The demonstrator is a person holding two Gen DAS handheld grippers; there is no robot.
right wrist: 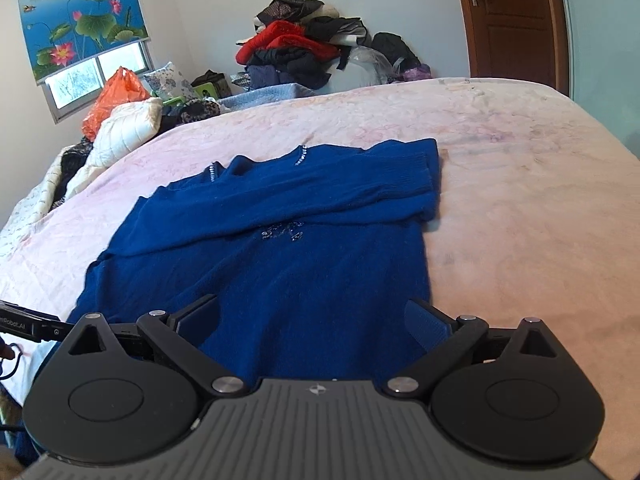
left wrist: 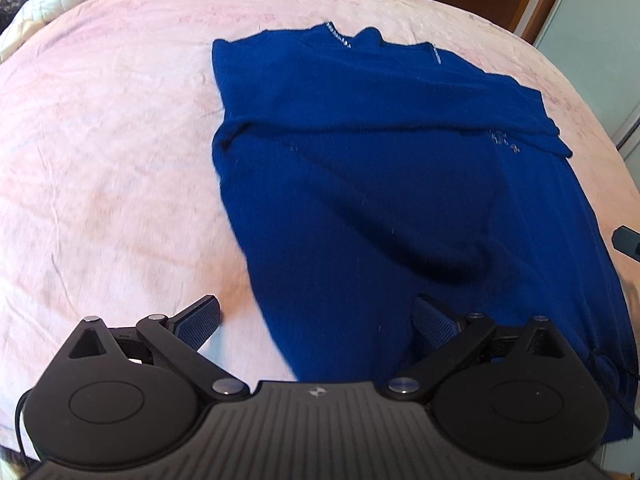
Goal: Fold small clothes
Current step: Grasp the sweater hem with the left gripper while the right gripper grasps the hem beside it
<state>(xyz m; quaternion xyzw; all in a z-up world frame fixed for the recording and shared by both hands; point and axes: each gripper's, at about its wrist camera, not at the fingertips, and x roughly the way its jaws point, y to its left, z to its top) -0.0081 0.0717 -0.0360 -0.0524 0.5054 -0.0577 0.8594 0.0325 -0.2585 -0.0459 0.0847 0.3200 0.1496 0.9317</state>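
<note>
A dark blue knit sweater [left wrist: 380,168] lies flat on the pink bedspread [left wrist: 100,160], both sleeves folded across its chest, neck at the far end. It also shows in the right wrist view [right wrist: 280,256]. My left gripper [left wrist: 316,320] is open and empty, hovering over the sweater's near left hem edge. My right gripper [right wrist: 312,320] is open and empty, hovering over the near right part of the hem. The tip of the right gripper [left wrist: 626,242] shows at the right edge of the left wrist view. Part of the left gripper [right wrist: 28,326] shows at the left edge of the right wrist view.
The pink bedspread [right wrist: 520,200] spreads to the right of the sweater. A pile of clothes [right wrist: 312,48] stands against the far wall. A white quilt [right wrist: 124,132] and an orange bag [right wrist: 114,98] lie at the bed's far left. A brown door [right wrist: 512,20] stands at the back right.
</note>
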